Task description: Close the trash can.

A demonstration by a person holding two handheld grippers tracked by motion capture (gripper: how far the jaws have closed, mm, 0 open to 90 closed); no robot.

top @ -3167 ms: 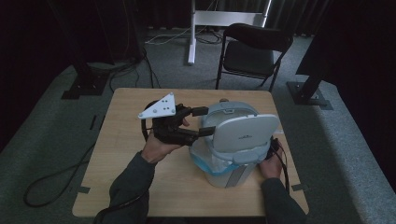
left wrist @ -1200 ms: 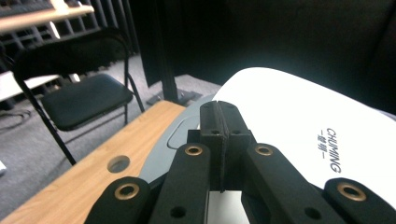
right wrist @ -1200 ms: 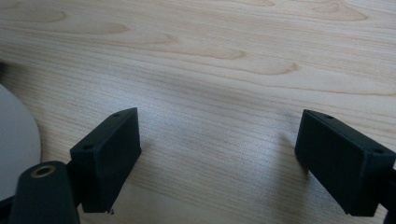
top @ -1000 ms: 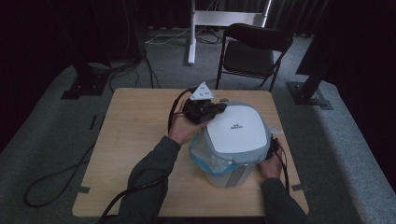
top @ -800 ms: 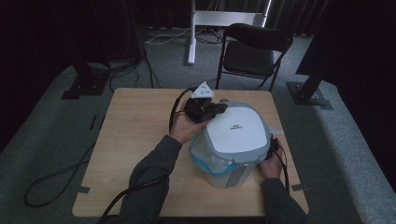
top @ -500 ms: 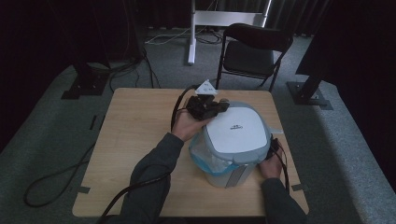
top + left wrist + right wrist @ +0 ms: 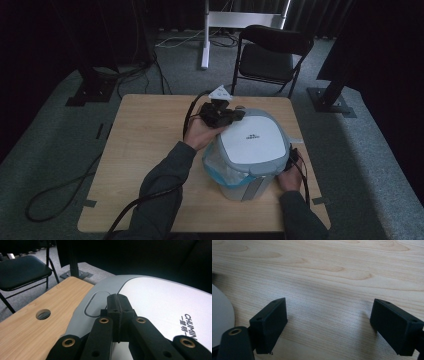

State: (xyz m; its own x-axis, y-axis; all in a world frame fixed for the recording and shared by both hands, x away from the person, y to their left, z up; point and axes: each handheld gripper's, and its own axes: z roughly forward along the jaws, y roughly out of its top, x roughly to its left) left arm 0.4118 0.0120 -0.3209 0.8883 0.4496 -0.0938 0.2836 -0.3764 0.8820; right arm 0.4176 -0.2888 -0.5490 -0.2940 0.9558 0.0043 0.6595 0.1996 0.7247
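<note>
A pale bin with a blue-edged liner [image 7: 227, 172] stands on the right half of the wooden table [image 7: 145, 135]. Its white and grey lid [image 7: 252, 142] lies flat on top. My left gripper [image 7: 234, 115] is at the lid's far left rim. In the left gripper view its jaws are shut [image 7: 117, 301] with nothing between them, tips resting over the grey rim beside an oval outline [image 7: 96, 303]. My right gripper [image 7: 328, 315] is low beside the bin's right side, jaws wide open over bare wood. The bin's grey edge [image 7: 219, 310] lies to its left.
A black folding chair [image 7: 272, 55] stands behind the table's far edge, with a white stand [image 7: 240, 20] beyond it. There is a round cable hole [image 7: 43, 314] in the tabletop near the far edge. Cables trail on the carpet at the left [image 7: 60, 187].
The lid, tilted up 3.2 s ago, now lies flat on the bin. My left gripper moved from the bin's left side to the lid's far rim. The right hand has stayed put.
</note>
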